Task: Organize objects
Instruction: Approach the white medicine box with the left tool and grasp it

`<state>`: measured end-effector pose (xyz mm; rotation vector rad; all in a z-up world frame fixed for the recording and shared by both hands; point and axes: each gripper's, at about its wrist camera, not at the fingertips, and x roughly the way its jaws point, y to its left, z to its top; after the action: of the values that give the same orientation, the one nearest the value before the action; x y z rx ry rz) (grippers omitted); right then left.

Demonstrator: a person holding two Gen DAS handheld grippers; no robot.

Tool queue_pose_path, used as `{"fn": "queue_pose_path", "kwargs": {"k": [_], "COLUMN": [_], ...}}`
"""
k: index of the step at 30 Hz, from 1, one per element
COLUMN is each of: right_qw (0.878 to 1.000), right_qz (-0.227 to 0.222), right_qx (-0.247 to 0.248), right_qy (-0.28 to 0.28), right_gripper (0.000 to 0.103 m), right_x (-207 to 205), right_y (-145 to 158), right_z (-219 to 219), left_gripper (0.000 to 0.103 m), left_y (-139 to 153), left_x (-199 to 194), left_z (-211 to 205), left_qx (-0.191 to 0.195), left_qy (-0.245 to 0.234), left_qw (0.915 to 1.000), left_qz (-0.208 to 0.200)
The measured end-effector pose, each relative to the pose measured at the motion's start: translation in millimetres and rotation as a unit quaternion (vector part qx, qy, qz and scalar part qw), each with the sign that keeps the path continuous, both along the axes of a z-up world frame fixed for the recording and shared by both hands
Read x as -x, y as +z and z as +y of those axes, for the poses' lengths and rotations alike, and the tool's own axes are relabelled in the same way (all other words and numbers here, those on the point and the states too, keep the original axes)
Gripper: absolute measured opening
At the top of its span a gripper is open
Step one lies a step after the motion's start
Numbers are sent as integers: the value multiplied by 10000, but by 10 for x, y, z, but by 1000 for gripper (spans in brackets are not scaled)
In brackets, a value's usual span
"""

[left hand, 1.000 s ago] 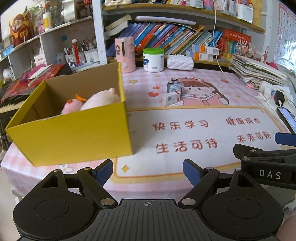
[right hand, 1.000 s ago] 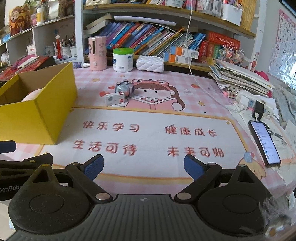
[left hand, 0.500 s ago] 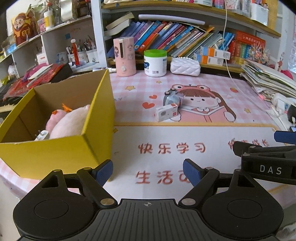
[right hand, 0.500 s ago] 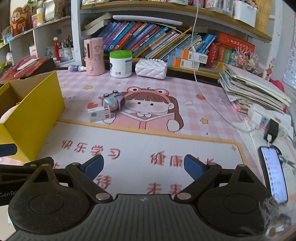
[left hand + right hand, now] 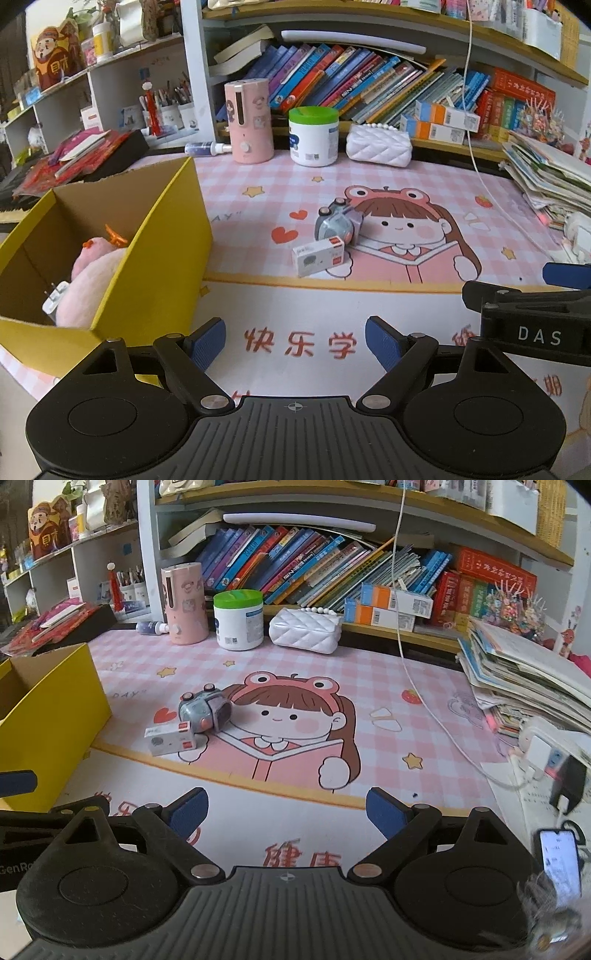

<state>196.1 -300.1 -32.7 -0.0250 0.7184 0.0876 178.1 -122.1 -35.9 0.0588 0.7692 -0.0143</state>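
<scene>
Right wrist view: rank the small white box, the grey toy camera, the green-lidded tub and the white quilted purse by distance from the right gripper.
From the right gripper, nearest first:
1. small white box, left of centre on the mat.
2. grey toy camera, just behind the box.
3. green-lidded tub and white quilted purse, at the back by the shelf; too close to call.

Both wrist views angled down over the desk mat (image 5: 295,302), facing shelves, sharing the toy camera (image 5: 205,709)

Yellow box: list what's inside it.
Inside the yellow box, the left wrist view shows a pink plush toy with orange trim and a white charger plug beside it. The near wall hides the box floor.
</scene>
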Motion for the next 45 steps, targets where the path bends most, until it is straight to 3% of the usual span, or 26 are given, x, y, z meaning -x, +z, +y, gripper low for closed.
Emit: {"fn": "queue_pose_path", "kwargs": {"k": [21, 31, 39, 41, 45], "right_qw": [9991, 9988, 9995, 9996, 9998], "right_qz": [-63, -257, -198, -185, -170], "right_qx": [-342, -406, -230, -194, -121], "right_qy": [226, 40, 29, 15, -62], "right_gripper": [85, 85, 85, 85, 85], "right_x": [-483, -483, -417, -396, -379], "right_y": [-132, -35, -46, -49, -55], "right_z": [-254, -443, -539, -562, -598], "left_gripper": [84, 84, 83, 82, 69], "left_y": [-48, -302, -513, -559, -645], "left_x": [-352, -815, -1132, -1195, -1277], "left_z": [-191, -334, -451, -461, -449], "left_qx": [-78, 100, 33, -20, -54], "left_qy": [302, 606, 989, 1098, 1216], "left_qw": [9994, 9981, 9951, 9939, 9926], "left_qz": [-123, -63, -72, -43, 50]}}
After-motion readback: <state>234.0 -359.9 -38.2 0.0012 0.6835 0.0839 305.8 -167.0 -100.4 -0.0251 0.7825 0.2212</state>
